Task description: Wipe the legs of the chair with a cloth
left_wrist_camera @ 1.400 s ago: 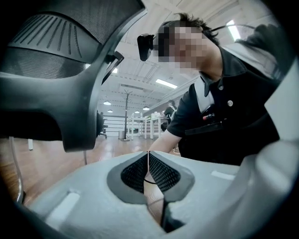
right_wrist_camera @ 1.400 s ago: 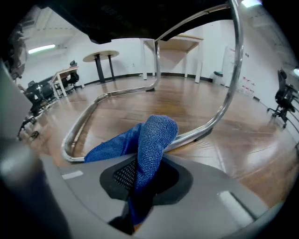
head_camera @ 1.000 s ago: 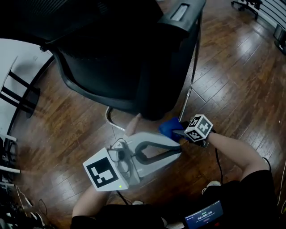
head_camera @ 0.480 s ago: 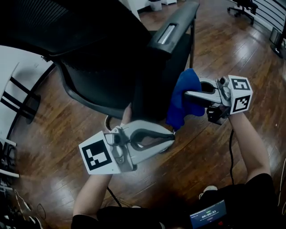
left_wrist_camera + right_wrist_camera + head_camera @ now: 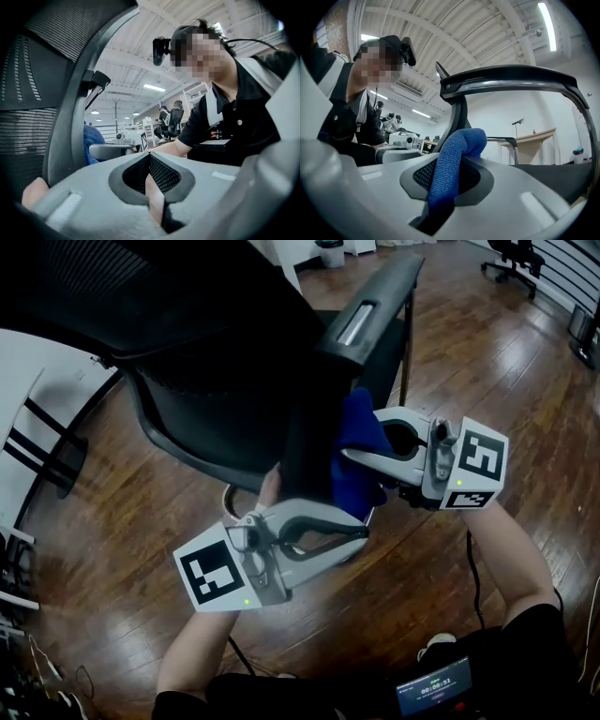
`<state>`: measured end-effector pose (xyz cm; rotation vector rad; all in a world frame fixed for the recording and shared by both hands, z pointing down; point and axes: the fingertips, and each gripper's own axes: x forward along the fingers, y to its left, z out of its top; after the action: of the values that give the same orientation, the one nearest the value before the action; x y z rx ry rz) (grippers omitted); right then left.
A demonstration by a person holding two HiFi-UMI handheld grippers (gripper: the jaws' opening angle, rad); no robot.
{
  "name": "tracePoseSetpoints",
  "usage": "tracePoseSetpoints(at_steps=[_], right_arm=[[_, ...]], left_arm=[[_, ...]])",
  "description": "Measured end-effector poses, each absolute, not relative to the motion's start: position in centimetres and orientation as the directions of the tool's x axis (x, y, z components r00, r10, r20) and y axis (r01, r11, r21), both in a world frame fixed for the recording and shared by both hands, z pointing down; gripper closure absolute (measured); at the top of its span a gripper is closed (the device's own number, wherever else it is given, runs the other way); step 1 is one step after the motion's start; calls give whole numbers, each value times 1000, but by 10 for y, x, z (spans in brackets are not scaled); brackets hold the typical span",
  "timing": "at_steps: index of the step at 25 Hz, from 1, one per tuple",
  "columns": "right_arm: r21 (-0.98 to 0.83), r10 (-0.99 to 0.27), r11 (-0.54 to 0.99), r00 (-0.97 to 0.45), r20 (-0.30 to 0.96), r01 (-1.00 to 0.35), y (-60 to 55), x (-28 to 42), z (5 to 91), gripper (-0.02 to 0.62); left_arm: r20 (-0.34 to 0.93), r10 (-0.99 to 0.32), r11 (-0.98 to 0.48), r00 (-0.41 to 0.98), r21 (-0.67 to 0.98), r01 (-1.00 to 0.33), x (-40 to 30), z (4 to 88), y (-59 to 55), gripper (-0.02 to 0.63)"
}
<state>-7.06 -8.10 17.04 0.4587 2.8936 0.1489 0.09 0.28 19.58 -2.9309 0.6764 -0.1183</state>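
Note:
The black chair (image 5: 216, 362) is tipped toward me, its armrest (image 5: 370, 301) at top centre with a thin chrome leg (image 5: 405, 348) running down behind it. My right gripper (image 5: 349, 456) is shut on the blue cloth (image 5: 354, 442), which is pressed against the dark side of the chair under the armrest. In the right gripper view the blue cloth (image 5: 450, 168) stands up between the jaws below the armrest (image 5: 511, 77). My left gripper (image 5: 361, 532) sits lower, against the chair's underside, jaws together. The left gripper (image 5: 150, 157) faces the mesh back (image 5: 28, 93).
A curved chrome base tube (image 5: 228, 495) shows under the seat. A white table (image 5: 37, 362) stands at the left. Wooden floor (image 5: 506, 381) spreads to the right, with another office chair (image 5: 511, 254) far off. A small screen (image 5: 431, 690) hangs at my waist.
My right gripper lifted the blue cloth from the floor by the leg's foot up to armrest height, then moved left against the chair. The left gripper has hardly moved.

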Motion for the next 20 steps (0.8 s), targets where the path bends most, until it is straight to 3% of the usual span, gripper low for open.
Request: tracePoseSetpoints(at_steps=[5, 11, 15, 20], right_arm=[[128, 290, 955, -934, -208, 267, -34, -99, 173, 532], [124, 267, 960, -953, -145, 250, 49, -189, 184, 531], [85, 311, 950, -937, -160, 301, 86, -248, 176, 537], [171, 378, 923, -896, -232, 345, 85, -225, 187, 537]], left_arm=[[28, -468, -880, 883, -108, -463, -29, 198, 38, 606], [89, -740, -666, 667, -239, -707, -118, 207, 77, 606], [79, -820, -568, 567, -241, -787, -172, 208, 107, 606], [55, -856, -509, 514, -267, -818, -174, 207, 99, 606]])
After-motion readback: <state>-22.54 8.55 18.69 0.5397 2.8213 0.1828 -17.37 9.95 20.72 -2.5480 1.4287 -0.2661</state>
